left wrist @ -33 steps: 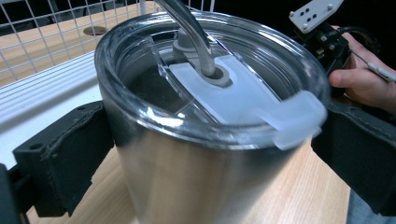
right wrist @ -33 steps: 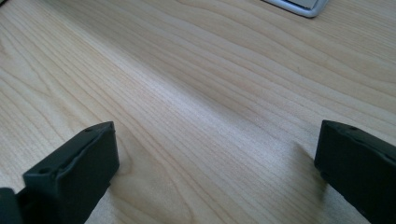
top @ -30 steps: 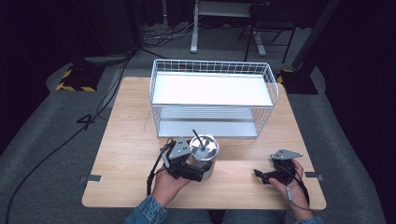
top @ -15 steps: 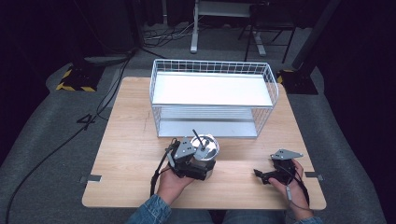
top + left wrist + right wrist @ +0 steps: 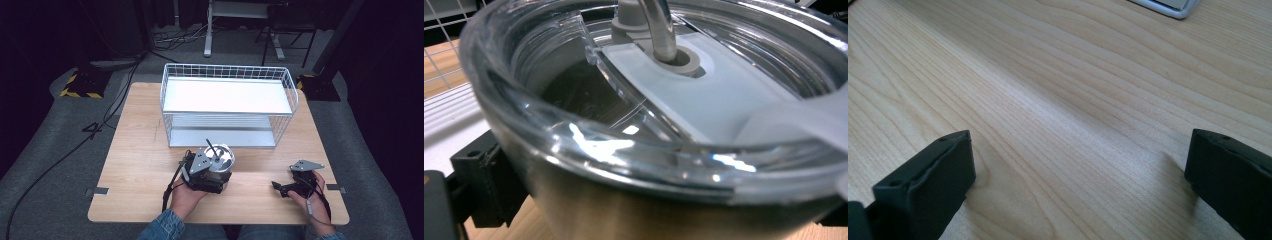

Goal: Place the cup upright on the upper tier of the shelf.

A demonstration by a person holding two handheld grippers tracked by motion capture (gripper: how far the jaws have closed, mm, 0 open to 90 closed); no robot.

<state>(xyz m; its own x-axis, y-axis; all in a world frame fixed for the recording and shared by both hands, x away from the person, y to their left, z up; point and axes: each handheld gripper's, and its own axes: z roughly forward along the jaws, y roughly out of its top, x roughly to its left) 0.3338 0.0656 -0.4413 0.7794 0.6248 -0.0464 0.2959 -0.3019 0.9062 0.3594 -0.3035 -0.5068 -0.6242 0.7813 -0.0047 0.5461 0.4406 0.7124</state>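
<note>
We log the left gripper (image 5: 212, 172) with its fingers clamped on the steel tumbler with a clear lid and straw (image 5: 222, 159), which sits just in front of the white wire two-tier rack (image 5: 227, 107) on the pale wooden bench (image 5: 140, 150). Grasp looks made; placing it in the rack seems left. The right gripper (image 5: 285, 188) rests right of the rack's front, fingers apart, holding nothing.
</note>
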